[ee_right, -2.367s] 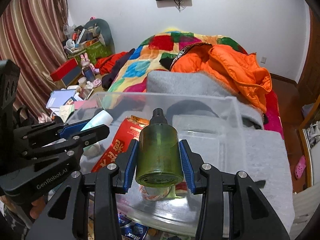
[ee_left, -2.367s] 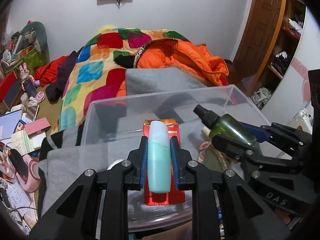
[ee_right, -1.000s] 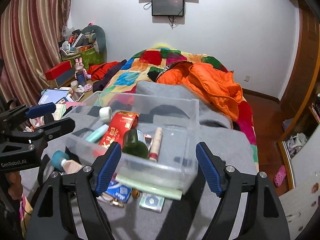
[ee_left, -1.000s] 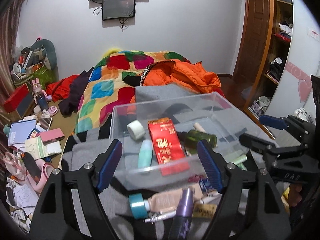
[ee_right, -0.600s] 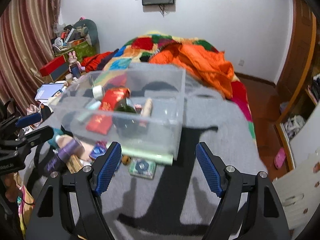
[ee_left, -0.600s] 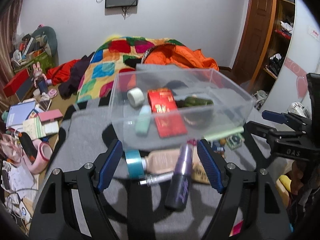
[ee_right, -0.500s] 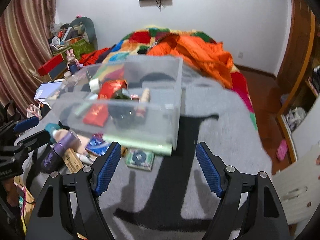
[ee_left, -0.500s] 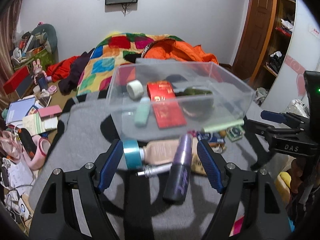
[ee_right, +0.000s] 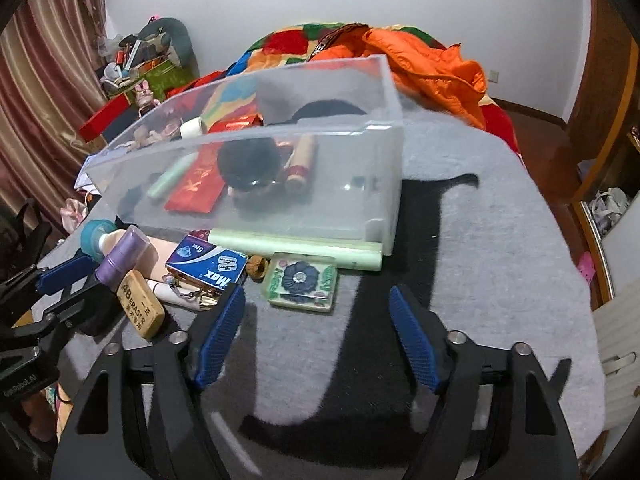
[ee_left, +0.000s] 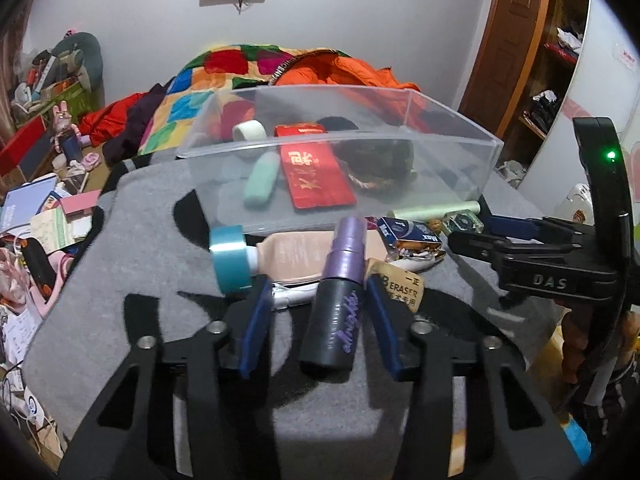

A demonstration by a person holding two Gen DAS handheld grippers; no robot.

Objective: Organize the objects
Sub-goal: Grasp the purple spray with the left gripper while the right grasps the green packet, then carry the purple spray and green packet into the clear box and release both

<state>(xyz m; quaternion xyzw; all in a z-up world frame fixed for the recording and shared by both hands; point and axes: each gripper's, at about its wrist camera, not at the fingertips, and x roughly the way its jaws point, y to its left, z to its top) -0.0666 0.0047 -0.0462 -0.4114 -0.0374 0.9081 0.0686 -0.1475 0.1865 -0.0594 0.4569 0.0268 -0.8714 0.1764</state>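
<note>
Closing the left claw around the purple spray bottle lying just before the clear bin, pads not yet pressing; right claw narrowing, empty, nearing the flowered case. Next: clamping, lifting binward.

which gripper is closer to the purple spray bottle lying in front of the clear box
Left. The left gripper straddles the purple spray bottle, its jaws just closing in with gaps either side. The right gripper hangs off to the bottle's right, nearer the flower-patterned case.
</note>
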